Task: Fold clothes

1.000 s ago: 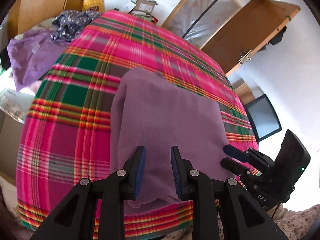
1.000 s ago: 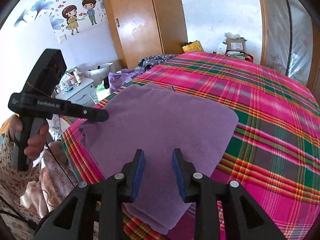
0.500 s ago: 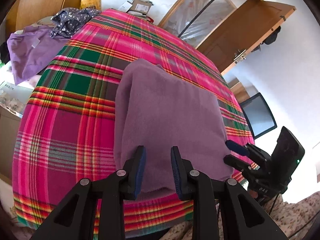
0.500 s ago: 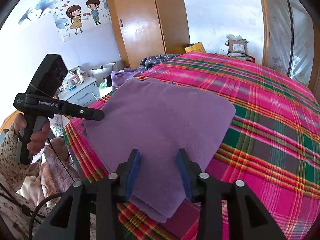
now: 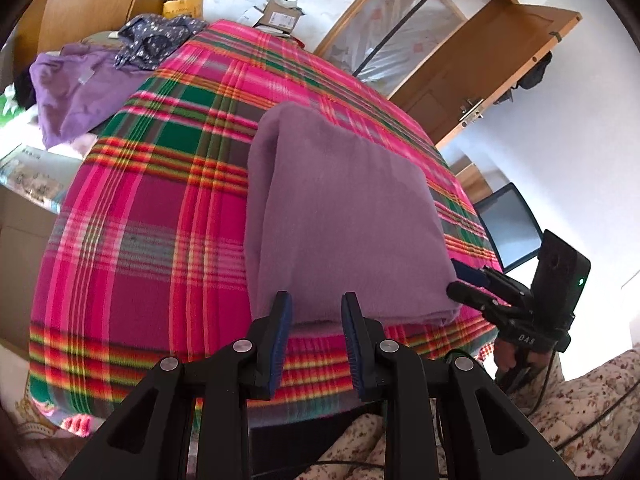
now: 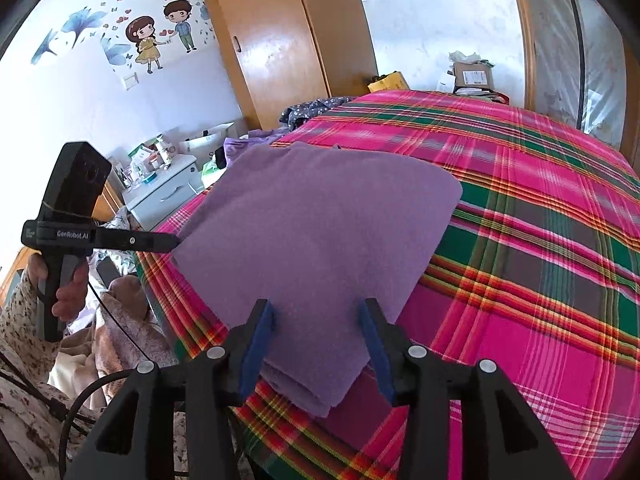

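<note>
A folded purple garment (image 5: 344, 224) lies flat on a bed covered by a pink, green and orange plaid blanket (image 5: 160, 208), close to the bed's near edge. In the left wrist view the left tool (image 5: 316, 320) hangs just short of the garment's near edge, its 2 blue-padded jaws a little apart with nothing between them and no pad touching the cloth. To its right the right tool (image 5: 466, 282) sits at the garment's near right corner, held by a hand.

In the right wrist view the right tool (image 6: 318, 324) has just been widening its jaws; they stand apart over the garment's near corner, the folded layers showing between and below them, the pads not pressing on the cloth. To its left the left tool (image 6: 170, 242) points at the garment's left edge, gripped by a hand (image 6: 70, 286) in a flowered sleeve.

Far beyond the tools, a second purple garment (image 5: 76, 88) and a dark spotted cloth (image 5: 156, 38) lie at the bed's far left corner.
</note>
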A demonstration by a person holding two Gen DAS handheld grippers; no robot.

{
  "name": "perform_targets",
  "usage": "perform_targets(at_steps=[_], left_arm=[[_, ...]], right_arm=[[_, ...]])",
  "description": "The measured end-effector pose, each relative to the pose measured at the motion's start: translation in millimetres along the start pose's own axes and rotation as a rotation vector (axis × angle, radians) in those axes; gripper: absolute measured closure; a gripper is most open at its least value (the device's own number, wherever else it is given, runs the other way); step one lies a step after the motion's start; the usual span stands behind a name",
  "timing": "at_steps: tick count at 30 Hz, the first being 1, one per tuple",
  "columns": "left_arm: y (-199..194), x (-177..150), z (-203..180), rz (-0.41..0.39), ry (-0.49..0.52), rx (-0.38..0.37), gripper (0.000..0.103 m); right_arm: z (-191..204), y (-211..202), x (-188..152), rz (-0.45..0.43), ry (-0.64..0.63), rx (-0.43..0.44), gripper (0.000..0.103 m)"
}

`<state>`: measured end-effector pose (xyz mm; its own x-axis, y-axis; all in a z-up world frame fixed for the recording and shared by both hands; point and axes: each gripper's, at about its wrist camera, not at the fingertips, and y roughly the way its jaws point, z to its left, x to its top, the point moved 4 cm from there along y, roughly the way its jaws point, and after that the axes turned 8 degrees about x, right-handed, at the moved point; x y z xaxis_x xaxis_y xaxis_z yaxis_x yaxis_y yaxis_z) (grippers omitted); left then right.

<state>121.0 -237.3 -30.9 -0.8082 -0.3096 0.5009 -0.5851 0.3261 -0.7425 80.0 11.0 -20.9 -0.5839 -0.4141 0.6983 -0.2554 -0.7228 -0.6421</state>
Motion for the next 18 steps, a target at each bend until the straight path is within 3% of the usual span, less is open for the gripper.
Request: perform_targets(at_steps=[3,6,10,11,13,18], left_arm=[[-0.7,-4.7,1.4,0.011,0.000,0.016,0.076],[3.7,-12.4,9.4,0.054,-0.006,0.093,0.076],[-20.2,-1.5,3.9,-0.031,-0.022,0.023,0.076],[-27.8,4.4,0.9,-0.067,-0.016,0.014,0.073],[-32.8,14.1,-2.7,-0.092,-0.003,0.017,0.058],[-20.7,37.7,-3.7,-0.071,0.012,0.054,0.055]], right_arm=[[-0.7,-1.5,-0.2,-0.003,0.015,0.010,0.057],[-3.2,-4.7,0.0,-0.009,0.036,0.020,0.057],[-11.4,-10.7,2.2,-0.028,0.076,0.034,0.057],[-14.0,-12.1,2.8,-0.032,0.087,0.036,0.057],[-19.9,-15.3,5.0,-0.044,0.116,0.039,0.057],[-28.0,-21.2,10.5,-0.067,0.140,0.031,0.057]])
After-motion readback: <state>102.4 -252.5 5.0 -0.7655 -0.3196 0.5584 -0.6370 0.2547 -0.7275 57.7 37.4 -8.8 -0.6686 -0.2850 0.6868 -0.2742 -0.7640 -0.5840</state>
